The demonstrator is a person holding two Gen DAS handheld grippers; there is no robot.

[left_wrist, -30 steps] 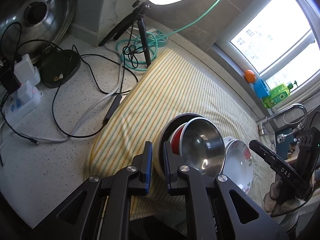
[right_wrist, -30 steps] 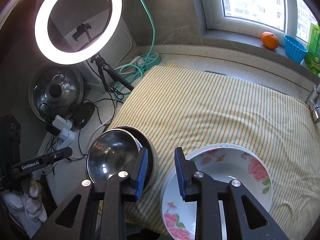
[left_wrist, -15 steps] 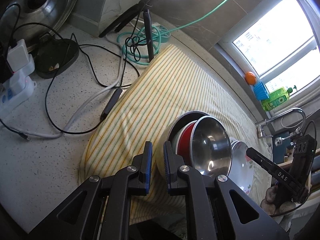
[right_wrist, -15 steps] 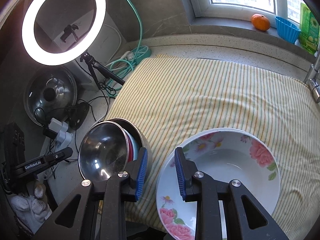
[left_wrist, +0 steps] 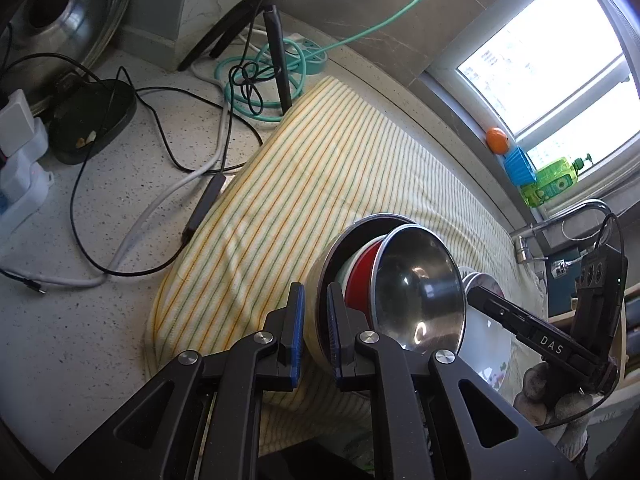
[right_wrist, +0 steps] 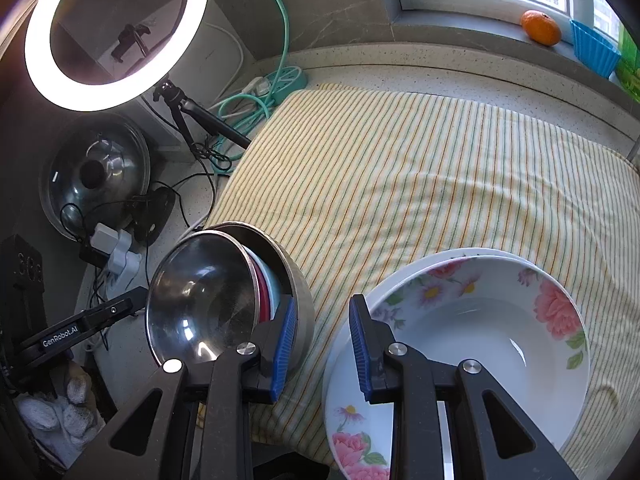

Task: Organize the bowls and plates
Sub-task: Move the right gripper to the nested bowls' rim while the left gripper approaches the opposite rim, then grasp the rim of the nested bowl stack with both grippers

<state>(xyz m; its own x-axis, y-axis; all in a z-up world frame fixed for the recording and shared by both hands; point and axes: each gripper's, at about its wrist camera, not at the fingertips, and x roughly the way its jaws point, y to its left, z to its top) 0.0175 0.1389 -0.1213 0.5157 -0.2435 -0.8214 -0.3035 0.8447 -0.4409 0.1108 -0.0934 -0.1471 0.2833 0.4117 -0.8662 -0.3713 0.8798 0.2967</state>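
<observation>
A large steel bowl (left_wrist: 352, 232) is tilted over the near left part of the striped cloth (left_wrist: 304, 184). Nested in it are a white bowl, a red bowl (left_wrist: 360, 280) and a smaller steel bowl (left_wrist: 420, 280). My left gripper (left_wrist: 315, 332) is shut on the large bowl's rim, one pad inside and one outside. In the right wrist view the same stack (right_wrist: 200, 300) leans to the left. To its right a floral bowl (right_wrist: 480, 340) sits in a floral plate (right_wrist: 348, 400). My right gripper (right_wrist: 322, 344) hangs between stack and plate, open, with only cloth in its gap.
A ring light (right_wrist: 116, 36) on a tripod (left_wrist: 276, 40), tangled cables (left_wrist: 160, 152), a green power strip (right_wrist: 288, 78) and a pot lid (right_wrist: 96, 172) crowd the counter to the left. An orange (right_wrist: 541, 27), a blue cup (right_wrist: 592, 48) and a green bottle (left_wrist: 552, 180) stand on the sill. A tap (left_wrist: 560, 220) is at the right.
Both grippers have sunk toward the cloth. In the right wrist view the stack tips further left, so the red and white bowls now show. The floral bowl looms larger.
</observation>
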